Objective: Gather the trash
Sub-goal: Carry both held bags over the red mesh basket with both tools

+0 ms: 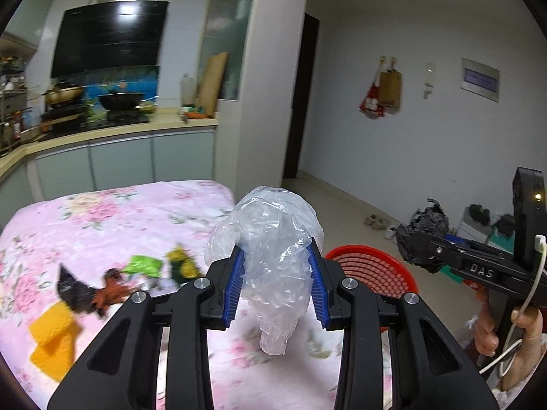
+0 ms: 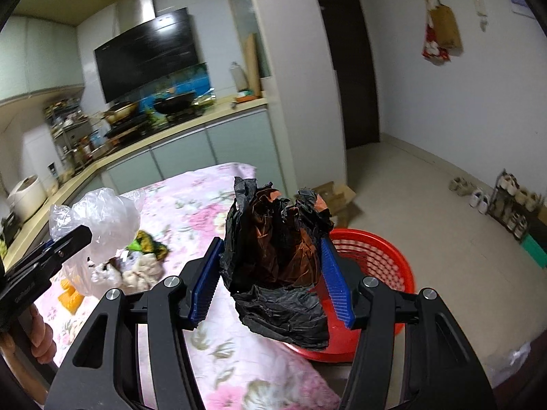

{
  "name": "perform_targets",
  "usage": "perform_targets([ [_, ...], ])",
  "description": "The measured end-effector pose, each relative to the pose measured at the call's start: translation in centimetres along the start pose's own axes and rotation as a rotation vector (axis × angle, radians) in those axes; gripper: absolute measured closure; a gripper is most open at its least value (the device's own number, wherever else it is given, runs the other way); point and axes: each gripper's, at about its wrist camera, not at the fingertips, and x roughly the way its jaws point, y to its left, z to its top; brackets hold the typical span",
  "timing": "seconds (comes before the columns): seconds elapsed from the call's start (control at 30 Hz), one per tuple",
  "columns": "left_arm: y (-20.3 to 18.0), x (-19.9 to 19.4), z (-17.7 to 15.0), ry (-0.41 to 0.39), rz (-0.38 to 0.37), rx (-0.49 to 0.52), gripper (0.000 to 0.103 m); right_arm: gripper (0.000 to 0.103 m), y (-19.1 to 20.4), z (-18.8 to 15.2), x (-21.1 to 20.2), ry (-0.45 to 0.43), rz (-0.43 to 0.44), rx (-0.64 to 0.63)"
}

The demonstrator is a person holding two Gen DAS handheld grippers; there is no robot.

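My left gripper (image 1: 277, 259) is shut on a crumpled clear plastic bag (image 1: 270, 239) and holds it above the table's right edge; the bag also shows in the right wrist view (image 2: 99, 218). My right gripper (image 2: 273, 266) is shut on a crumpled black plastic bag (image 2: 277, 259), also seen at the right of the left wrist view (image 1: 422, 235), held above the rim of a red mesh basket (image 2: 379, 259) (image 1: 372, 266) that stands beside the table. More trash lies on the pink floral tablecloth (image 1: 119, 215): green wrappers (image 1: 143, 266), a dark wrapper (image 1: 73, 288), yellow pieces (image 1: 54, 331).
A kitchen counter (image 1: 112, 130) with woks and a range hood runs behind the table. A white pillar (image 1: 266, 85) and a dark door (image 2: 352, 54) stand behind the basket. A cardboard box (image 2: 338, 194) and shoes (image 2: 478, 198) are on the floor.
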Motion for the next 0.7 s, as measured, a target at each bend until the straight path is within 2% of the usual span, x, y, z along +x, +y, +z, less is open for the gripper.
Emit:
perform_targets([
  [0.27, -4.4, 4.4, 0.7, 0.056, -0.101, 0.053, 0.070, 0.048, -3.9, -0.1, 1.4, 0.040, -0.096, 0.076],
  [0.53, -8.1, 10.3, -1.2, 0.195, -0.200, 0.071, 0.070, 0.048, -7.2, -1.2, 4.6, 0.175, -0.179, 0.195],
  [0.7, -9.8, 13.1, -2.8, 0.265, -0.233, 0.089, 0.070, 0.047, -7.8, -1.7, 5.1, 0.197, -0.197, 0.223],
])
